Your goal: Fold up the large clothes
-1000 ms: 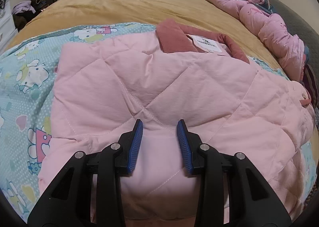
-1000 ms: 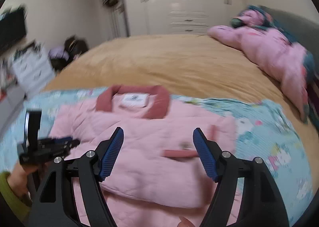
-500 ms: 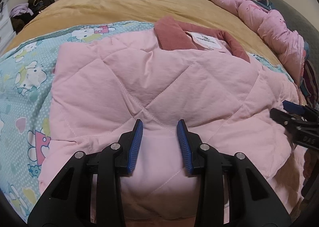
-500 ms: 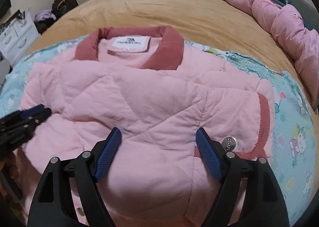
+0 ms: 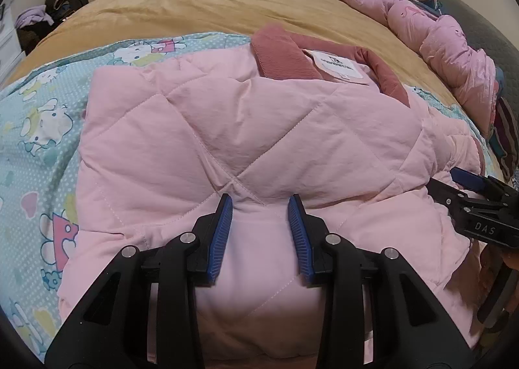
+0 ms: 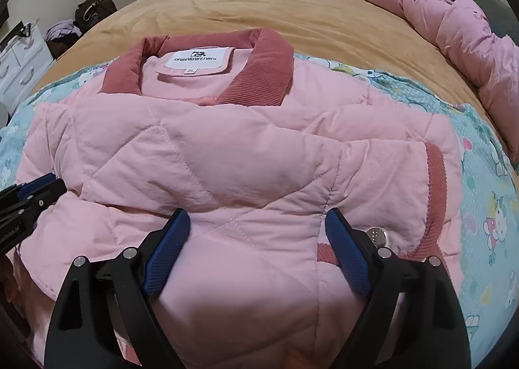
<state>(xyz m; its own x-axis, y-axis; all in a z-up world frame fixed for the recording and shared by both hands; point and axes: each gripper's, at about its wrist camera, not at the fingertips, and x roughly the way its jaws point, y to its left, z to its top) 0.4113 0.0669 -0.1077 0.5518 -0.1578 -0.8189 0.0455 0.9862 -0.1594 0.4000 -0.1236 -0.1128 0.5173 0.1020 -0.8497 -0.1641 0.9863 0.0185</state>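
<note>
A pink quilted jacket [image 5: 259, 129] with a dusty-red corduroy collar [image 6: 256, 74] and a white label lies on the bed, sleeves folded in. My left gripper [image 5: 259, 203] is low over its near hem, jaws narrow, with a puckered fold of the fabric pinched between the blue pads. It also shows at the jacket's left edge [image 6: 55, 187]. My right gripper [image 6: 258, 216] sits down on the near right part of the jacket, beside a red cuff and a metal snap [image 6: 376, 234]. Its jaws are opening wide, with fabric between them but not pressed. The right gripper [image 5: 454, 182] also shows by the jacket's right edge.
Under the jacket lies a teal cartoon-cat blanket [image 5: 42, 129] on a tan bedspread [image 6: 292, 9]. A heap of pink bedding [image 6: 460, 31] runs along the right side. White wardrobes stand at the back; bags [image 6: 90, 12] and white drawers [image 6: 19, 67] are at the left.
My right gripper has dropped down onto the jacket and its jaws have spread wider; it has come into the left wrist view at the right. The left gripper has not moved.
</note>
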